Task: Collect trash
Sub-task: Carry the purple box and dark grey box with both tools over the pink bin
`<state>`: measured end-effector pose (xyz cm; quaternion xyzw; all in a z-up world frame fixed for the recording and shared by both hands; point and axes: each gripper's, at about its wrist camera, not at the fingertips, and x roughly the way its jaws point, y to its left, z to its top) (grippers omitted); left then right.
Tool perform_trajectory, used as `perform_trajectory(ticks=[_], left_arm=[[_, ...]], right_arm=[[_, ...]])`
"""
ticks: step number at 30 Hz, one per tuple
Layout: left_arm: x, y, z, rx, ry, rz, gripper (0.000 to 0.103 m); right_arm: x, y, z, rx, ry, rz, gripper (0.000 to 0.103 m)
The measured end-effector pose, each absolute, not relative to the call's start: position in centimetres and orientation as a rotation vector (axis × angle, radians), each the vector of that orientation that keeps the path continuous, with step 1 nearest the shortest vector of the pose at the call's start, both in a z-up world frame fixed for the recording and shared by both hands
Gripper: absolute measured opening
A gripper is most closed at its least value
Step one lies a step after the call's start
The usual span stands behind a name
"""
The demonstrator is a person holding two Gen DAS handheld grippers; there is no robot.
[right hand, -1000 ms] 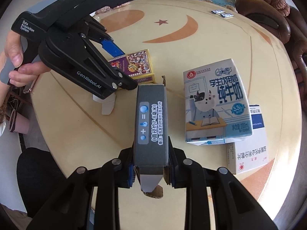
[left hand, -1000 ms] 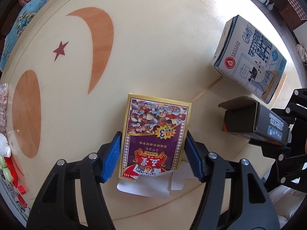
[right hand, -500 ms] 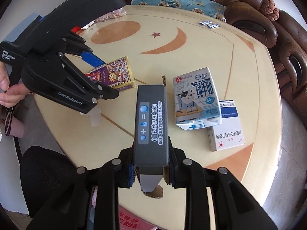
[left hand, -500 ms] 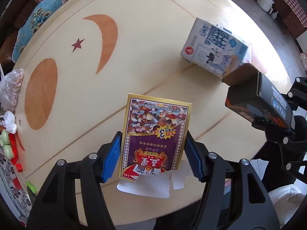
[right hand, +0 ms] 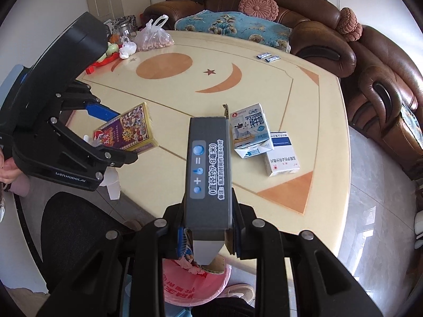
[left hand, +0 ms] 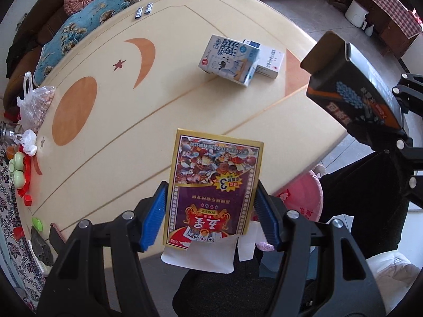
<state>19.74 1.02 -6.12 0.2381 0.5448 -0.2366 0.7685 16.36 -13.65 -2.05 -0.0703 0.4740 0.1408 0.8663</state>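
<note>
Both my claws have come up and back from the worktop [right hand: 304,100] since a second ago: the boxes that sat just beside my fingers then now lie well below and farther off, and the worktop's near edge and a pink bin liner [right hand: 193,288] on the floor have come into view beneath me. My left claw [left hand: 211,216] is clenched on the playing-card box [left hand: 211,185], its blue pads [left hand: 154,212] pressing both long sides, the box lifted clear of the worktop with a loose white flap hanging from its near end. My right claw [right hand: 207,235] is clenched tight on the dark grey carton [right hand: 207,163], which sticks out forward between the fingers, its open brown flap at the far end. Left on the worktop are the milk carton [right hand: 249,132], lying on its side, and touching it the white medicine box [right hand: 281,155]. At the far edge two small sachets [right hand: 268,57] lie side by side, and a knotted plastic bag of nuts [right hand: 154,38] sits near the sofa [right hand: 317,26].
</note>
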Motion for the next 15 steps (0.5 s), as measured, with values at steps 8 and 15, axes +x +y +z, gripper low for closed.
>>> perform_trajectory(ticks=[8, 15], left_arm=[[15.0, 1.0, -5.8, 0.501, 1.135, -0.517, 0.062], [11.5, 0.7, -7.5, 0.462, 1.144, -0.539, 0.062]], right_arm=[[11.3, -13.6, -1.4, -0.131, 0.971, 0.277, 0.026], [8.3, -13.4, -3.0, -0.125, 0.994, 0.284, 0.026]])
